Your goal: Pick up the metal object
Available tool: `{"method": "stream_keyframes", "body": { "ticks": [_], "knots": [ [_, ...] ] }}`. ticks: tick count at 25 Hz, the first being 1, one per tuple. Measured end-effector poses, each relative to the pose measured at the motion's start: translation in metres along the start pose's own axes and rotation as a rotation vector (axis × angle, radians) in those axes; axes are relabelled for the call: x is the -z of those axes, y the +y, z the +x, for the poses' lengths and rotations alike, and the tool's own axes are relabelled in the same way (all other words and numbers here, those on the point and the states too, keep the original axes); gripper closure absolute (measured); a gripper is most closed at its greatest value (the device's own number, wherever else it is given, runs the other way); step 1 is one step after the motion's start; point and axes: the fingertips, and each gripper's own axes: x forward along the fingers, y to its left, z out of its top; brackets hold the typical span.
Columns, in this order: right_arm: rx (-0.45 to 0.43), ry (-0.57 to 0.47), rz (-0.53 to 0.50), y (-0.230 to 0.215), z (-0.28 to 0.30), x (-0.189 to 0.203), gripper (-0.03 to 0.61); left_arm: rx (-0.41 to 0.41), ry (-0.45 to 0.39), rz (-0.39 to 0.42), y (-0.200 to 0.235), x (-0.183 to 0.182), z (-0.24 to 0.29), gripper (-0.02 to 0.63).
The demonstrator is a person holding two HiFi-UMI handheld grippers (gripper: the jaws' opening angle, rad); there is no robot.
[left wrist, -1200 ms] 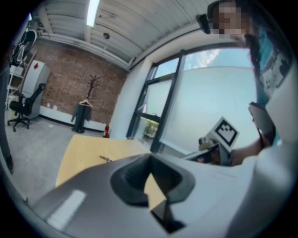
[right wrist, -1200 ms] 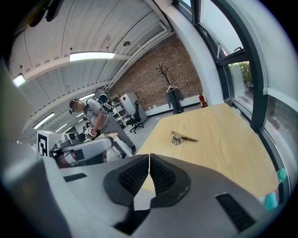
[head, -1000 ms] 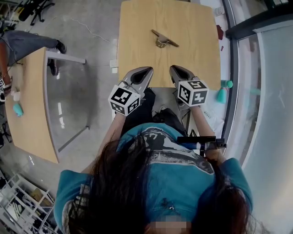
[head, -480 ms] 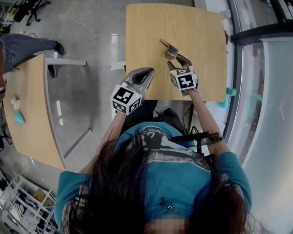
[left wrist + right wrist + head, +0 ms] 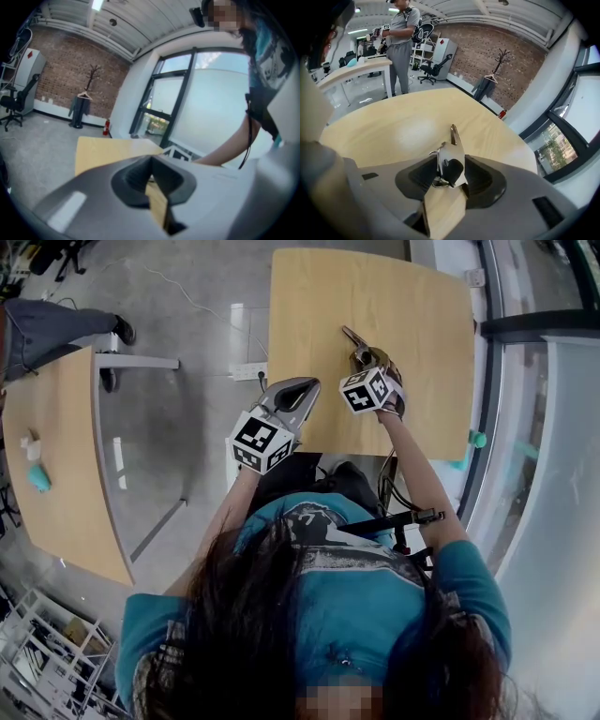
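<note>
Over table (image 5: 412, 296): right claw (image 5: 370, 360) outstretched, opening around metal object (image 5: 451, 157); left claw (image 5: 302, 387) clenched.

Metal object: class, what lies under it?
Bare wooden table. The right gripper, jaws opening around the metal object, hides the table beside its near end.

The right gripper (image 5: 372, 362) has been carried forward from the near edge of the table (image 5: 309, 296) and is now set down over the metal object (image 5: 451, 157). The right arm has been stretched out behind it. The jaws, shut 1 second ago, are being opened, and the metal object is now taken in between them, 1 jaw to either side, not pressed by either. The marker cube has been swung round to a new angle.
</note>
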Motion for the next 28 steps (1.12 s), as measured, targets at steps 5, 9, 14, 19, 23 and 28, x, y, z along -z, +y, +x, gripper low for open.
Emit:
{"method": "stream_keyframes", "body": {
  "ticks": [5, 9, 14, 19, 23, 28],
  "knots": [
    [-0.007, 0.013, 0.053, -0.003, 0.007, -0.006, 0.399, -0.017, 0.000, -0.016, 0.009, 0.006, -0.007, 0.612],
    [-0.009, 0.036, 0.040, -0.009, 0.007, -0.006, 0.437, -0.029, -0.006, -0.023, 0.009, 0.007, -0.009, 0.611],
    [-0.046, 0.034, 0.125, -0.006, -0.009, -0.004, 0.462, -0.041, -0.011, -0.020, 0.004, 0.009, -0.014, 0.612],
    [-0.153, -0.045, 0.495, -0.005, -0.044, 0.006, 0.476, -0.054, -0.018, -0.015, -0.012, 0.011, -0.017, 0.611],
    [-0.247, -0.116, 0.691, -0.002, -0.081, 0.014, 0.477, -0.057, -0.023, -0.010, -0.031, 0.014, -0.021, 0.611],
    [-0.336, -0.193, 0.801, 0.002, -0.134, 0.045, 0.478, -0.060, -0.031, 0.004, -0.074, 0.022, -0.018, 0.611]
  ]
}}
